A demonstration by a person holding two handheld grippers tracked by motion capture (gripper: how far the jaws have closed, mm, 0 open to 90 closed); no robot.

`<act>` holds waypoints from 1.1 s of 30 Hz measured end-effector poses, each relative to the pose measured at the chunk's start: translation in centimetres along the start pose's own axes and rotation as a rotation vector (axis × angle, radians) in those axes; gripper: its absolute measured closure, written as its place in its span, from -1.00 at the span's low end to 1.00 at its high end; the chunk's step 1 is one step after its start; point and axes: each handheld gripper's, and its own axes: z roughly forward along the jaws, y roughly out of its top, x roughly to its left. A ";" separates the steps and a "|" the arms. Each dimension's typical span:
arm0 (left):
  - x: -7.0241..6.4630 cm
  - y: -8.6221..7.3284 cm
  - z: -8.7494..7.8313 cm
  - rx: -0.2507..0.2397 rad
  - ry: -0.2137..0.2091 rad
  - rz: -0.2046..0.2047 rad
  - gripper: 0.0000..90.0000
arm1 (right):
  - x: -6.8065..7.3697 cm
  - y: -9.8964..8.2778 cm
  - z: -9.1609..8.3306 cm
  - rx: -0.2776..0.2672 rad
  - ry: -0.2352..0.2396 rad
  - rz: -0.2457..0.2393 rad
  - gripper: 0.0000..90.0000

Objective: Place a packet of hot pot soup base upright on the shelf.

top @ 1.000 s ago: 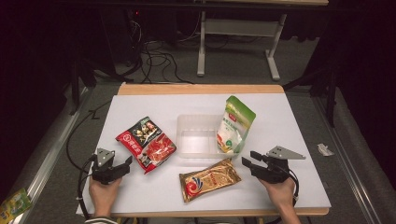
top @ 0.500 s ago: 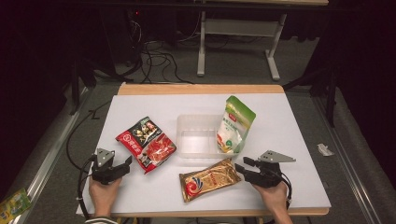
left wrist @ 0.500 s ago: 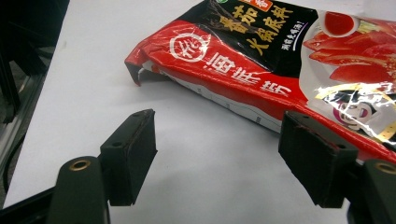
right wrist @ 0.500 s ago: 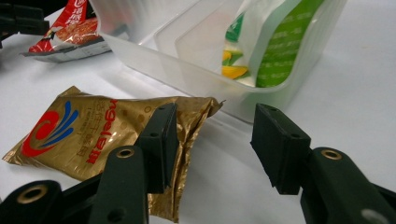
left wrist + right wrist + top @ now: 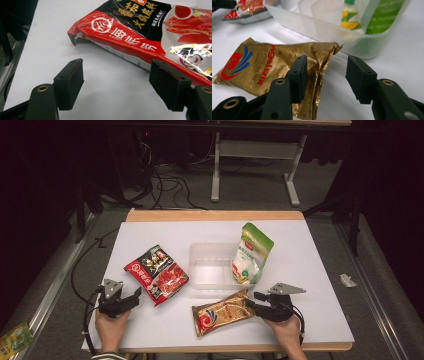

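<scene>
My right gripper (image 5: 253, 300) rests on the table (image 5: 320, 270), jaws apart around the crumpled end of the gold pouch (image 5: 222, 311), not yet clamped. My left gripper (image 5: 134, 296) lies with jaws apart just beside the red packet (image 5: 157, 273). The green pouch (image 5: 251, 252) leans on the clear tray (image 5: 212, 267), between both.

From the high view I see the white bench (image 5: 310, 270) lit brightly from above while the floor and room around it sink into near-black. Shadows under the packets are short and soft. Glare flashes off the red packet (image 5: 155, 32) foil in my left gripper view. In my right gripper view the near jaws are soft, and the clear tub (image 5: 332, 27) behind blurs.
</scene>
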 end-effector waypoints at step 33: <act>0.0 0.0 0.1 0.006 0.009 -0.005 -0.36 | 0.5 -0.7 1.5 0.081 0.099 -0.026 1.00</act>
